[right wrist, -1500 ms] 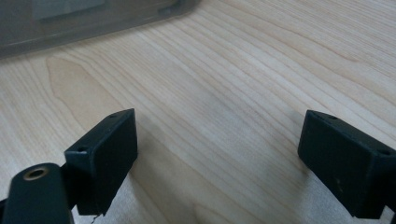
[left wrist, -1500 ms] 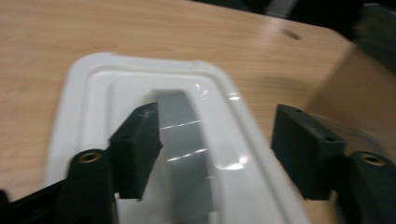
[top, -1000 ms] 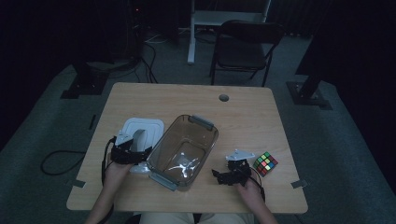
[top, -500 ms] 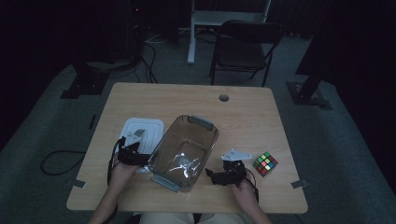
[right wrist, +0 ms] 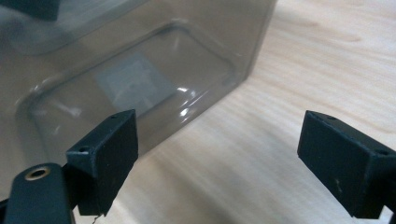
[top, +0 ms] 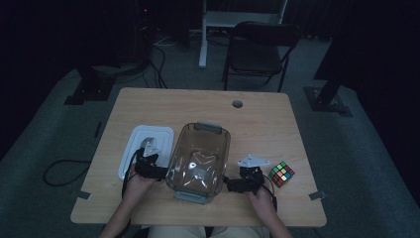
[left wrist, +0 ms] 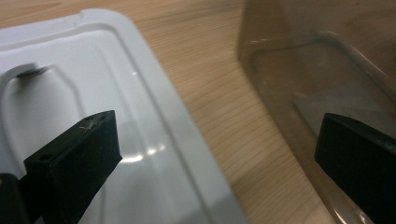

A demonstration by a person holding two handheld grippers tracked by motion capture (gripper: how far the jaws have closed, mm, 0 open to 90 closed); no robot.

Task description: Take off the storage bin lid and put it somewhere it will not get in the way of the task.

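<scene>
Worktop: a pale wood surface, lying under every listed item; a round hole is showing near its far edge.

White lid: lying flat at the left of the worktop, just beside the left wall of the clear container. In the left gripper view its raised rim and moulded centre are catching the light.

Left claw: being held by the person's left hand at the near left corner of the container. In the left gripper view its jaws are standing wide apart and gripping nothing, one hanging over the white lid, the other over the container's edge, with bare wood showing between them.

Clear container: a smoky transparent tub with grey handles at both ends, sitting upright at the middle of the worktop, between the two claws, with nothing lying inside it. Its wall is showing in the left gripper view and its corner and base in the right gripper view.

Right claw: being held by the person's right hand at the near right corner of the container. In the right gripper view its jaws are standing wide open and holding nothing, one lying in front of the container's wall, the other over bare wood.

Colour cube: a puzzle cube with mixed coloured squares, sitting on the worktop just to the right of the right claw, apart from the container.
</scene>
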